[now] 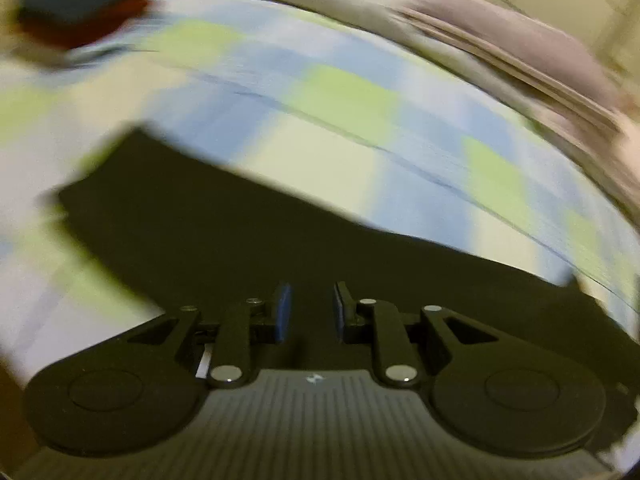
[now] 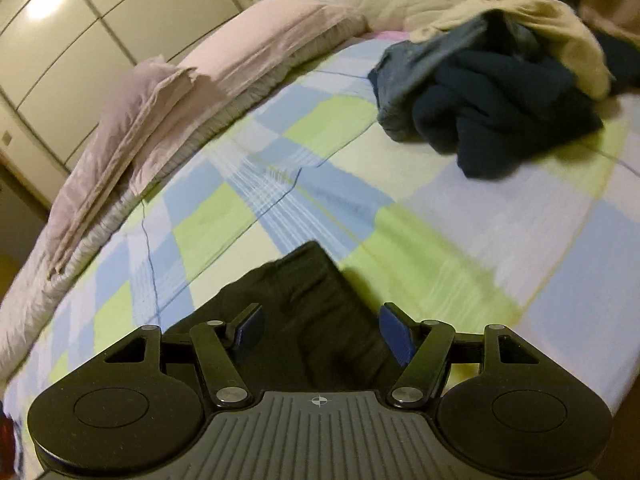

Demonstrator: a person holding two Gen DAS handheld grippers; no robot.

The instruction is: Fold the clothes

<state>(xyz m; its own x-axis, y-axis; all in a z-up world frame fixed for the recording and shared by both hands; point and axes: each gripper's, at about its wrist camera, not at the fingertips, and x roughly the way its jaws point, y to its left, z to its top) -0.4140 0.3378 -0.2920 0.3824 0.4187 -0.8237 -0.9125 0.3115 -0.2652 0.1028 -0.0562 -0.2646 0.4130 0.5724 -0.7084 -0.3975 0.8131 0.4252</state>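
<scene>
A black garment [image 1: 248, 240] lies flat on the checked bed sheet [image 1: 340, 92]; the left wrist view is smeared by motion. My left gripper [image 1: 311, 312] hovers over the garment's near part. Its blue pads [image 1: 282, 312] stand a narrow gap apart, and I see only the dark cloth below through the gap. In the right wrist view the same black garment [image 2: 316, 312] lies bunched under my right gripper [image 2: 323, 334], whose jaws stand wide open above the cloth without pinching it.
A heap of unfolded clothes [image 2: 500, 112], navy, denim and beige, sits at the far right of the bed. A pink folded quilt [image 2: 160, 100] runs along the bed's left edge, with wardrobe doors [image 2: 80, 20] behind. A dark blue and red stack [image 1: 88, 4] lies far left.
</scene>
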